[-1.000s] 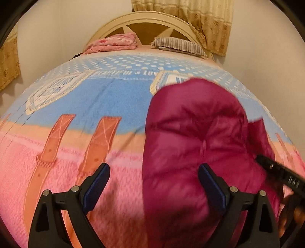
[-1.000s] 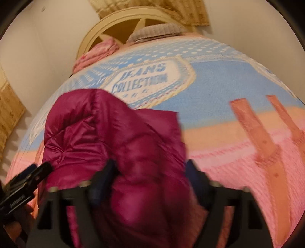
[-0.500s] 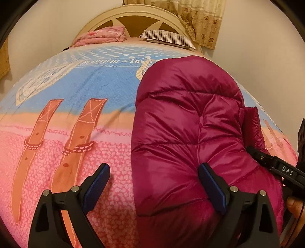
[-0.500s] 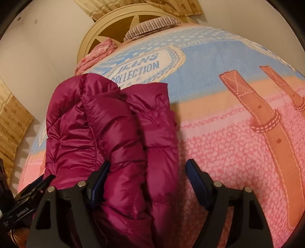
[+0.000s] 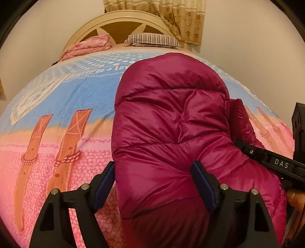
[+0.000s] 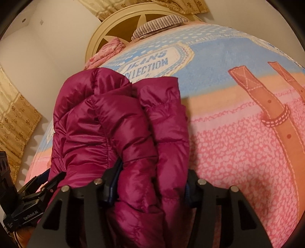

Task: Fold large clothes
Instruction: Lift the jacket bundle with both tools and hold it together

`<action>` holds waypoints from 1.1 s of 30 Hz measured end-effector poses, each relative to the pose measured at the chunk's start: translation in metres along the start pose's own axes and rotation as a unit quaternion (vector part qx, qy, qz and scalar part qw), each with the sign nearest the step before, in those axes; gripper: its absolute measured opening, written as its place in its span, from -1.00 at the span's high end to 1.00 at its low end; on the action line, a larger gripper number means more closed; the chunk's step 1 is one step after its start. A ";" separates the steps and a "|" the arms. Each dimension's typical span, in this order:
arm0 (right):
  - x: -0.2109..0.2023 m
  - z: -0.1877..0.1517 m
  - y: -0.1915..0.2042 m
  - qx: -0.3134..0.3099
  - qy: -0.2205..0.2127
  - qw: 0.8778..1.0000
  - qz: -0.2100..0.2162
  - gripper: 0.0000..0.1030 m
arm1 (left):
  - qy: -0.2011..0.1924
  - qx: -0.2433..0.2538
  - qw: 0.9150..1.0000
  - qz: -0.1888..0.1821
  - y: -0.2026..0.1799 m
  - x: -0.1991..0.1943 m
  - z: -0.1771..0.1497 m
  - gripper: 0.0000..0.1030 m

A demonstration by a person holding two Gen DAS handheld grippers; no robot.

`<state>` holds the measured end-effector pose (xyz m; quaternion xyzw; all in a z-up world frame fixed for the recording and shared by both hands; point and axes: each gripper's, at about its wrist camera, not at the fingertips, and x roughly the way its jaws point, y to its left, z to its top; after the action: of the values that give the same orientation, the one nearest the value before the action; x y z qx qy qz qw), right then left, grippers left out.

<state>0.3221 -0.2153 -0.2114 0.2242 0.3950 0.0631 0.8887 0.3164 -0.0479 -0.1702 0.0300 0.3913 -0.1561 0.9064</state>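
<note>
A magenta puffer jacket (image 5: 171,124) lies bunched and folded on the bed's patterned blanket (image 5: 57,95). My left gripper (image 5: 153,181) straddles the jacket's near left edge. Its jaws are closing; the left pad just meets the fabric's edge and nothing looks squeezed. In the right wrist view the jacket (image 6: 106,124) shows as two thick folds. My right gripper (image 6: 150,183) is closing on them, and the fabric bulges around both pads, pinched. Each gripper shows at the edge of the other's view: the right gripper's body (image 5: 276,162) and the left gripper's body (image 6: 28,200).
A striped pillow (image 5: 152,39) and a folded pink quilt (image 5: 89,45) lie by the cream headboard (image 5: 122,24). Walls stand close on both sides, and patterned curtains (image 5: 171,17) hang behind. Blanket stretches left of the jacket and, in the right wrist view, to its right (image 6: 238,143).
The jacket, blurred and moving a second ago, now rests on the bed. Both grippers came closer to it. The right jaws narrowed onto the folds; the left jaws narrowed around the jacket's edge.
</note>
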 end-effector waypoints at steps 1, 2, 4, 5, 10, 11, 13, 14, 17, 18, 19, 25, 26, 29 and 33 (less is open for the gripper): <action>0.000 0.000 0.000 -0.002 -0.002 1.000 -0.001 -0.07 | 0.000 0.001 1.000 0.000 0.000 0.000 0.000 -0.51; 0.001 0.001 0.000 -0.004 -0.003 1.000 -0.003 -0.06 | -0.001 0.001 1.000 -0.001 -0.001 -0.001 0.000 -0.49; -0.001 -0.001 0.001 -0.006 -0.005 1.000 -0.005 -0.06 | -0.001 0.001 1.000 -0.006 0.000 -0.001 -0.002 -0.44; -0.001 -0.002 0.001 -0.007 -0.006 1.000 -0.006 -0.06 | 0.000 0.000 1.000 -0.008 0.000 -0.001 -0.002 -0.40; -0.001 -0.004 0.006 -0.018 -0.009 1.000 -0.019 -0.06 | 0.001 0.003 1.000 -0.012 0.000 -0.001 -0.002 -0.33; -0.001 -0.004 0.007 -0.020 -0.009 1.000 -0.021 -0.06 | 0.000 0.003 1.000 -0.012 0.000 -0.001 -0.003 -0.32; -0.002 -0.005 0.009 -0.025 -0.011 0.999 -0.027 -0.05 | 0.000 0.003 1.000 -0.014 0.000 -0.002 -0.003 -0.29; -0.002 -0.005 0.010 -0.028 -0.012 0.999 -0.032 -0.05 | 0.000 0.004 1.000 -0.014 0.000 -0.002 -0.003 -0.27; -0.001 -0.005 0.014 -0.040 -0.014 0.998 -0.048 -0.05 | 0.000 0.003 1.000 -0.016 -0.001 0.000 0.000 -0.22; -0.001 -0.006 0.016 -0.045 -0.014 0.997 -0.054 -0.05 | 0.001 0.001 1.000 -0.018 0.000 0.000 0.001 -0.22; -0.001 -0.006 0.019 -0.051 -0.015 0.997 -0.062 -0.04 | 0.001 -0.001 1.000 -0.019 0.001 0.001 0.001 -0.21; -0.001 -0.007 0.025 -0.067 -0.015 0.994 -0.080 -0.01 | 0.000 0.004 1.000 -0.019 -0.003 0.000 0.001 -0.03; -0.001 -0.007 0.025 -0.068 -0.015 0.994 -0.081 0.00 | -0.001 0.007 1.000 -0.019 -0.005 -0.001 0.001 0.07; -0.002 -0.009 0.033 -0.084 -0.017 0.993 -0.086 0.17 | -0.011 0.019 1.000 -0.010 -0.009 -0.005 0.002 0.43; -0.004 -0.011 0.038 -0.092 -0.022 0.992 -0.082 0.38 | -0.023 0.015 1.000 -0.008 -0.007 -0.018 0.004 0.61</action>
<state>0.3134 -0.1784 -0.1978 0.1099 0.3852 0.0210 0.9160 0.3057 -0.0504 -0.1541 0.0366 0.3683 -0.1697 0.9133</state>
